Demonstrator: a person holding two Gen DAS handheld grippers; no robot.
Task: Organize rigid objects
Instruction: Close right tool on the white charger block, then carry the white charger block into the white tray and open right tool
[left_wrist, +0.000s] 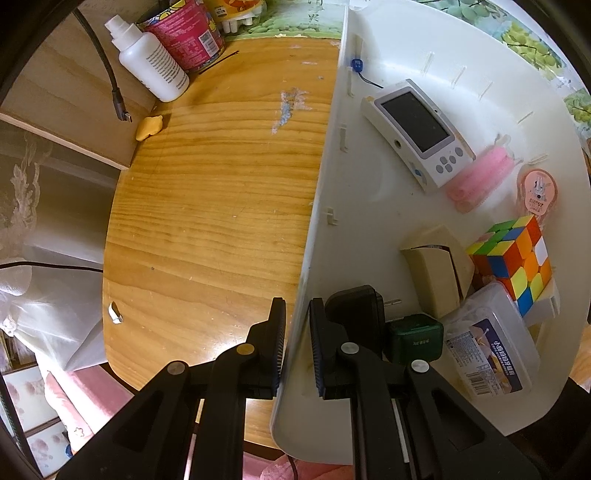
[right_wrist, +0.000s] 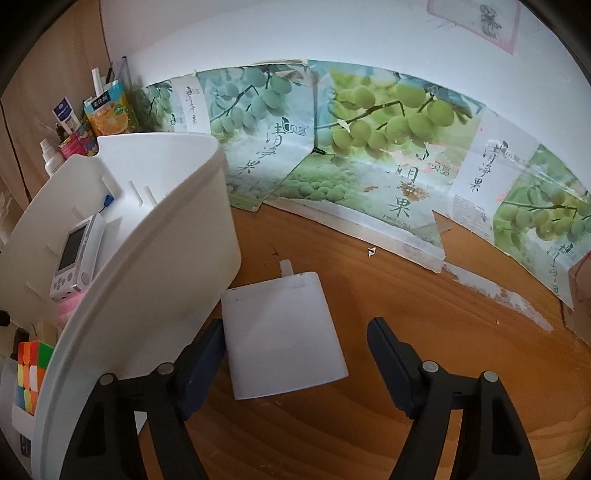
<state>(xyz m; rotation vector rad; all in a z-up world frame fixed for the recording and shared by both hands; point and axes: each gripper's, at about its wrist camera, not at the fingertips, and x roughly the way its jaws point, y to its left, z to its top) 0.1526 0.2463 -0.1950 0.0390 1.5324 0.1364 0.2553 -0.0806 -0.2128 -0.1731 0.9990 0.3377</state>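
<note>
Clamping the white bin (left_wrist: 325, 177) wall, the left gripper (left_wrist: 297, 345) is steadying it; right gripper (right_wrist: 295, 363), half-open and empty, is straddling the white charger (right_wrist: 282, 332) lying on the table (right_wrist: 424, 332) beside the bin — centre before squeezing.

The left tongs (left_wrist: 297, 343) point straight down, their two fingers pinched nearly together on the thin white wall of the bin (left_wrist: 314, 229), one finger on each side of it. The right tongs (right_wrist: 295, 363) slant downward with fingers spread, straddling the white charger (right_wrist: 282, 336) without pressing on it.
</note>
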